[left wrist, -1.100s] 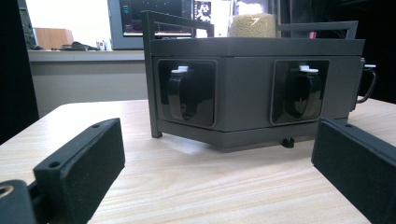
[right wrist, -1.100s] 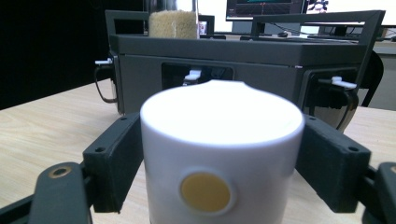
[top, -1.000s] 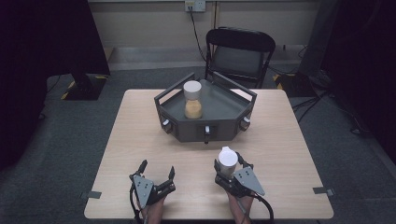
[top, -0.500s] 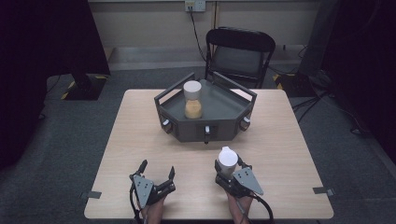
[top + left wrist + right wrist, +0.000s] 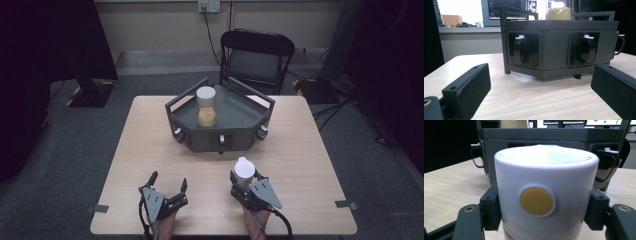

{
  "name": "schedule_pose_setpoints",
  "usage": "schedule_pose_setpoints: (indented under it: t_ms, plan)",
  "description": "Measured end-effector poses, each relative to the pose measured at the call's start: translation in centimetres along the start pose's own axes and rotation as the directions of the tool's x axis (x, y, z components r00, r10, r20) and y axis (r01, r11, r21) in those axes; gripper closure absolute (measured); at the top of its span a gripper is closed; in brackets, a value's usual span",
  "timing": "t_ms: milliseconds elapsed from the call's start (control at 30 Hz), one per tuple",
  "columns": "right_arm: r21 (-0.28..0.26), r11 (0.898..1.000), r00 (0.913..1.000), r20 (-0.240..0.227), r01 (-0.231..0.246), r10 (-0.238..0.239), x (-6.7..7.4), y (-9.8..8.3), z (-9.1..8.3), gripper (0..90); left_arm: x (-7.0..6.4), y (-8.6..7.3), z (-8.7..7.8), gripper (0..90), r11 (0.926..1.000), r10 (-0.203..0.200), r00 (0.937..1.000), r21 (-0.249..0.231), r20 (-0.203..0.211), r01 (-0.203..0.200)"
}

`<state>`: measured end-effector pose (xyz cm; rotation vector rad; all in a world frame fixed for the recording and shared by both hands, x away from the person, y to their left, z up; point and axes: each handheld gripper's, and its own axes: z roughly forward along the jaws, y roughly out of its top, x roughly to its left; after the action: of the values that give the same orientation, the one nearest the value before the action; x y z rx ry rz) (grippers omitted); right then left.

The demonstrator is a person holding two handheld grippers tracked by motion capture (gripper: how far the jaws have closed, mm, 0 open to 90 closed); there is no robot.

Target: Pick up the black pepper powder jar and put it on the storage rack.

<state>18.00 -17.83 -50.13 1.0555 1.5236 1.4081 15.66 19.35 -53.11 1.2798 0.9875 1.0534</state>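
Grey carpet surrounded the pale wooden table (image 5: 300, 165), with a black folding chair (image 5: 257, 57) pushed up to its far edge and dark curtains on both sides. At the middle of the table sat a dark grey six-sided metal tray (image 5: 240, 120) with rail handles and small latches along its front walls, and inside it, toward the left, stood a clear jar with a white lid and yellowish grains (image 5: 206, 107). From my seat I saw my right tool (image 5: 245, 184) near the front edge of the table, its jaws having just been closing, now clamped on either side of a white-lidded container with a round yellow dot (image 5: 545, 192). That container stood upright on the table, well in front of the tray and apart from it; in the right gripper view its white top sat between the two black jaws, the pads pressed against its sides. My left tool (image 5: 167, 186) rested near the front left of the table with its jaws spread apart and nothing between them, pointed toward the tray's front walls.
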Motion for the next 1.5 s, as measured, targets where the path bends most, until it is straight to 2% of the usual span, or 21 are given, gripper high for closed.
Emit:
schedule_pose_setpoints:
  t_ms: [333,400,667,867,967,1267,1500]
  plan:
    - [-0.001,1.0,0.9998,-0.017,0.009,-0.009,-0.8,1.3,-0.3,30.4,-0.1,0.0,0.0,2.1,1.0,0.001,1.0,0.0,-0.003,-0.001]
    - [0.011,1.0,0.9995,-0.022,0.023,-0.023,-1.0,2.2,-0.3,30.5,-0.1,0.0,0.0,2.2,1.0,0.001,1.0,0.0,-0.003,-0.001]
    - [0.003,1.0,0.9994,-0.034,0.006,-0.006,-1.7,3.4,-0.3,30.5,-0.1,0.0,0.0,2.2,1.0,0.001,1.0,0.0,-0.003,-0.001]
    - [0.004,1.0,0.9989,-0.046,0.007,-0.006,-2.0,4.3,0.1,30.5,-0.1,0.0,0.0,2.2,1.0,0.001,1.0,0.0,-0.003,-0.001]
    - [0.0,1.0,0.998,-0.056,0.031,-0.031,-2.0,4.8,0.3,30.5,-0.1,0.0,0.0,2.3,1.0,0.001,1.0,0.0,-0.003,-0.001]
    - [-0.01,0.999,0.9943,-0.092,0.053,-0.053,-2.2,6.7,1.3,30.4,0.0,0.0,0.0,2.6,1.0,0.001,1.0,0.001,0.0,-0.001]
    - [-0.015,0.999,0.9935,-0.104,0.045,-0.047,-2.2,7.8,1.9,30.4,0.0,0.0,0.0,2.6,1.0,0.001,1.0,0.0,0.0,-0.001]
